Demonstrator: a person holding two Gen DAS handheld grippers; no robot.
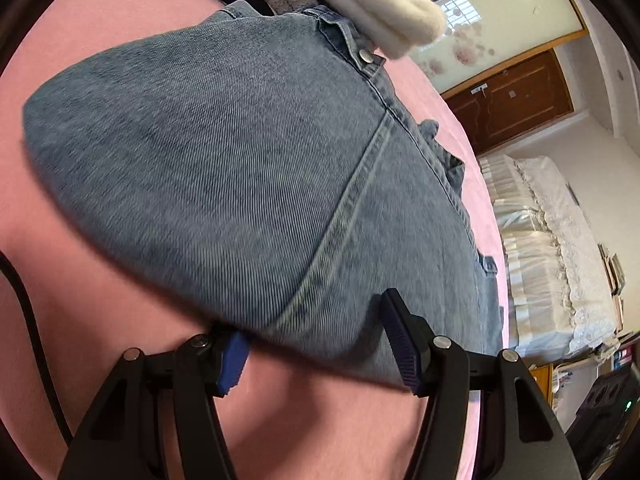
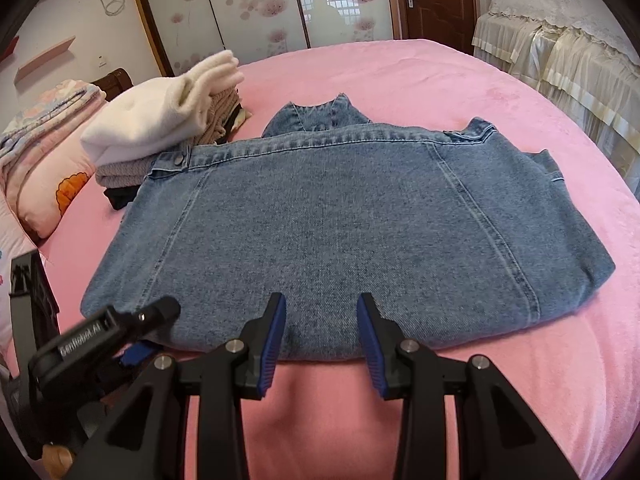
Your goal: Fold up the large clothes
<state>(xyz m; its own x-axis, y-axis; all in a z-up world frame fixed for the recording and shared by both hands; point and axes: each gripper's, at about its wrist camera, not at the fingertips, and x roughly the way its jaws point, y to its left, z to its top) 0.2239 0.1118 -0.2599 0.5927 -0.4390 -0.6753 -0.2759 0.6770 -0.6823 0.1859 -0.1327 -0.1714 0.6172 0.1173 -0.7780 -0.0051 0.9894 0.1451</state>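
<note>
Both tongs open at denim jacket (image 2: 340,220); sleeves hidden beneath.

the near hem of the jacket (image 1: 224,184) is smeared by motion blur in the left wrist view. the left gripper (image 1: 316,344) has its left pad (image 1: 232,360) partly hidden under that hem; whether either pad presses the cloth cannot be told. both its arms are cut off by the bottom edge. in the right wrist view the left gripper (image 2: 132,354) is blurred, its lettering only partly legible, its pads mostly hidden. the jacket front and sleeves are folded under, out of sight. the lower garments in the stack (image 2: 160,120) are mostly covered, kinds unclear. a dark crate (image 2: 28,284) is cut off at left.
</note>
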